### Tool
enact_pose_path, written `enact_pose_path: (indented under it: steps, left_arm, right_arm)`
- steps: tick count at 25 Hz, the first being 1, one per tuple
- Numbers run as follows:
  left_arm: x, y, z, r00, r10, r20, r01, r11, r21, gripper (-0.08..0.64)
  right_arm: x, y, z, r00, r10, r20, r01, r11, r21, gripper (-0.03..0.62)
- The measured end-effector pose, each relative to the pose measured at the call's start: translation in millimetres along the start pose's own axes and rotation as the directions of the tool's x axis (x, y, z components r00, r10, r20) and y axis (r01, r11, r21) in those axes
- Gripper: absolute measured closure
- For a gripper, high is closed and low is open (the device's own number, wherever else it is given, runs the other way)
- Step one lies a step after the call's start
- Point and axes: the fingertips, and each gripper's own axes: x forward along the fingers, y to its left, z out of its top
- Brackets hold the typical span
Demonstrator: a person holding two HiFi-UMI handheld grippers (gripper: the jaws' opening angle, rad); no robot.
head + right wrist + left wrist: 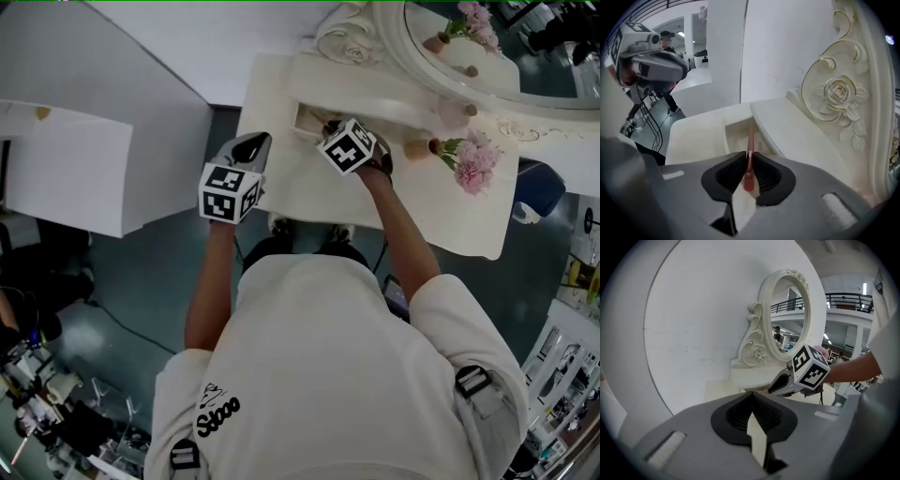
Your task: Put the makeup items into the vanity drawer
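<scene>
In the right gripper view, a thin pink makeup stick (750, 150) stands upright between the pads of my right gripper (748, 161), which is shut on it. The stick's far end points into the open vanity drawer (736, 136). From the head view, the right gripper (326, 125) hangs over that drawer (306, 120) at the back of the cream vanity top (281, 192). The left gripper (255, 145) hovers over the vanity's left edge, shut and with nothing in it (752, 397). The left gripper view also catches the right gripper (780, 383) ahead.
An oval mirror (487, 47) with a carved frame rises behind the drawer. A small pot (417, 148) and pink flowers (473, 164) stand on the right of the top. A white partition (66, 159) stands to the left.
</scene>
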Motion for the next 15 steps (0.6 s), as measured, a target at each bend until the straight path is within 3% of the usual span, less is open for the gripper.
enact_pose_path:
  steps: [15]
  left_arm:
    - [3, 5, 6, 0.999, -0.041, 0.007, 0.041, 0.999, 0.019, 0.541]
  right_arm:
    - [-9, -5, 7, 0.999, -0.03, 0.033, 0.028, 0.998, 0.063, 0.485]
